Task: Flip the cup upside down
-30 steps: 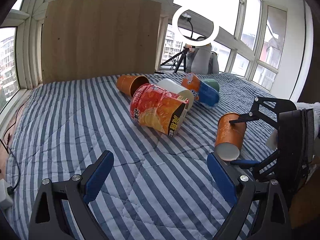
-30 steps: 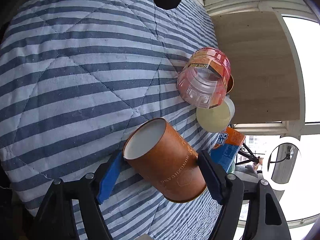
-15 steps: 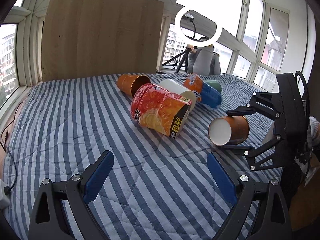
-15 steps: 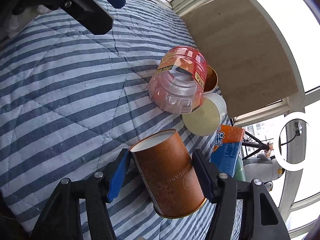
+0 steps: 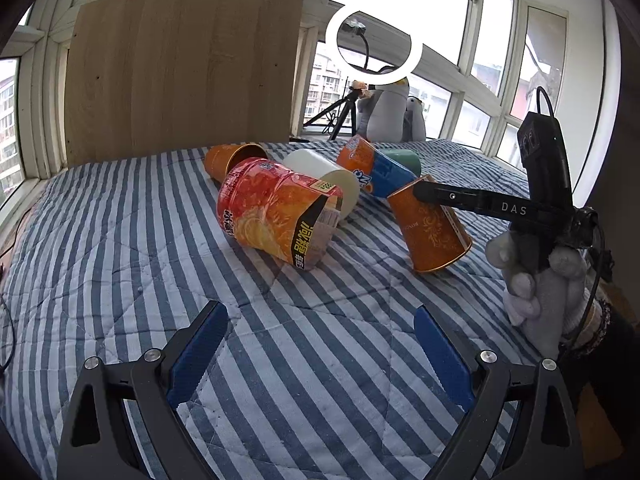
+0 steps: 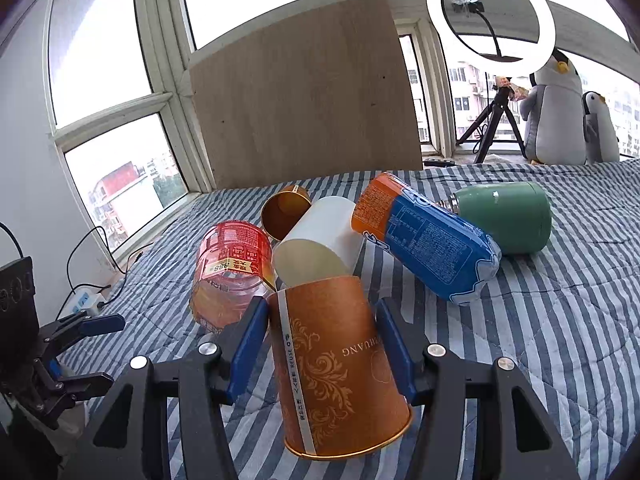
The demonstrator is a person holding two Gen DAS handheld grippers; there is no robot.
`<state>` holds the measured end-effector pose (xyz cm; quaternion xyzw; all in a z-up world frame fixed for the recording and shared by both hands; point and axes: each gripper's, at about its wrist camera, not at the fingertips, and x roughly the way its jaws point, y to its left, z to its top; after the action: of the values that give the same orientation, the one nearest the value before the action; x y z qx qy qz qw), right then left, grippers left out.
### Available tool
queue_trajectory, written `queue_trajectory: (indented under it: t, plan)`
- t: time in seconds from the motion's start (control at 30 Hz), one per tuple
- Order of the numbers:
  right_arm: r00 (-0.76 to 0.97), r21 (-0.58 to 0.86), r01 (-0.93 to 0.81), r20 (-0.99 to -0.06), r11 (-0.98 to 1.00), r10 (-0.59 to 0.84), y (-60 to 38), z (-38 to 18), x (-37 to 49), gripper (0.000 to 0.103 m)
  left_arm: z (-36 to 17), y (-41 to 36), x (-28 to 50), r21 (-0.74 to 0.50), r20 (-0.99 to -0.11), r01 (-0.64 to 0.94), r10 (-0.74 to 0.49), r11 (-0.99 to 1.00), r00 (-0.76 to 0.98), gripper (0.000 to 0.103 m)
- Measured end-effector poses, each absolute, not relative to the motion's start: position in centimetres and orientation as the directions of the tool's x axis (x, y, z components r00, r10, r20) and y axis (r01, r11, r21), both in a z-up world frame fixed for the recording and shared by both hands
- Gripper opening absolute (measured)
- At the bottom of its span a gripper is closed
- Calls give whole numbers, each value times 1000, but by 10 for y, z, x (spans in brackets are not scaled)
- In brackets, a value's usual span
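An orange paper cup (image 6: 332, 364) with gold swirls sits between the blue pads of my right gripper (image 6: 322, 344), which is shut on it. The cup is tilted, its open rim low and toward the camera, its closed base up. In the left wrist view the same cup (image 5: 430, 228) hangs mouth-down at an angle just above the striped quilt, held by the right gripper's black finger (image 5: 472, 200). My left gripper (image 5: 320, 356) is open and empty, low over the quilt's near part.
A pile lies on the striped quilt (image 5: 120, 240): a red-orange plastic jar (image 5: 276, 216), a white cup (image 5: 328, 180), another orange cup (image 5: 232, 158), an orange-blue bottle (image 6: 424, 240) and a green flask (image 6: 504, 216). A wooden board, ring light and plush penguins stand behind.
My right gripper has rotated with the orange cup, turning it from lying sideways with its white mouth showing to tilted mouth-down. The left gripper has stayed open in place.
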<state>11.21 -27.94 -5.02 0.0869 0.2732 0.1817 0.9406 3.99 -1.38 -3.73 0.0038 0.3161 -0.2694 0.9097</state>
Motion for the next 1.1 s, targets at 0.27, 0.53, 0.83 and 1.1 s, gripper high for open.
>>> queue_trajectory:
  t: [0.27,0.53,0.83,1.1]
  plan:
    - [797,250,-302,-463,920,388,-287,-53,98,51,-41,-40,33,-132,-589,525,-493,841,641,96]
    - [803,212,-305,-466,928,370,-292,-55,74,50,-42,-64,27,-130,-578,531,-499,838,646,96]
    - [822,147,-281,-473,948,317,-295,-58,50,51,-29,-81,11,-66,-485,496,-462,866,743,96]
    - [873,69,-231,-425,970,238,-295,-57,23,72,-23,-92,2,-40,-401,446,-423,894,813,96]
